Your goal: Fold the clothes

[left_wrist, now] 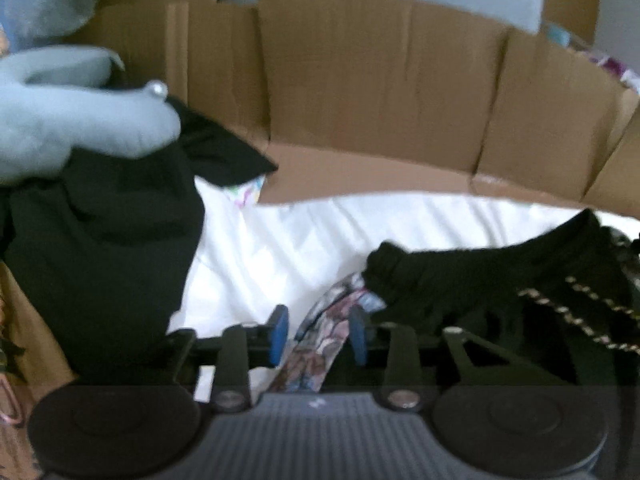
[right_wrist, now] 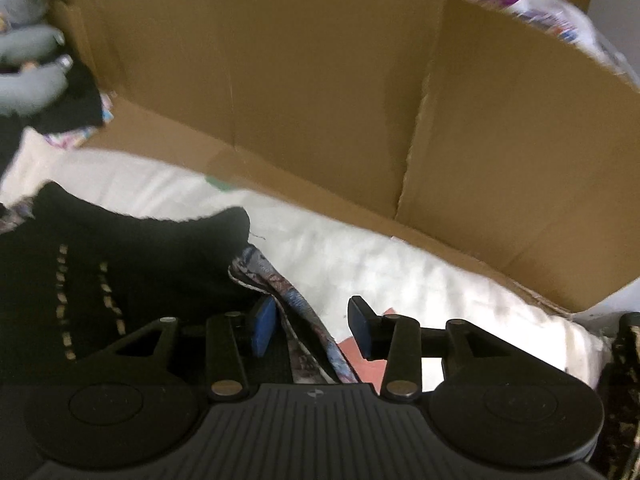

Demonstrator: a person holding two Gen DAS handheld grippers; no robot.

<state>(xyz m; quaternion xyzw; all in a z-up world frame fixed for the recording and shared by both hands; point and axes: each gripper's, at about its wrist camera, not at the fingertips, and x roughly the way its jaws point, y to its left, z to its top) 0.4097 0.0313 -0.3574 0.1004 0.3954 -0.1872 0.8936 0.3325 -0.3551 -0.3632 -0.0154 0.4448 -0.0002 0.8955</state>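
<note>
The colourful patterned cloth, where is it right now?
In both wrist views the patterned cloth runs between each gripper's blue pads, lying on the white bedding beside the black knit garment, in front of the cardboard wall.

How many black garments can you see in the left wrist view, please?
2. A plain garment lies left, by a grey plush; a gold-trimmed garment lies right. Others may be hidden.

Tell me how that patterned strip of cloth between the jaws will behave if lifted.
The patterned strip is probably floppy: it curves and creases across the white bedding. Likely light, being thin and narrow. Its far end runs under the black garment, so it may drag.
</note>
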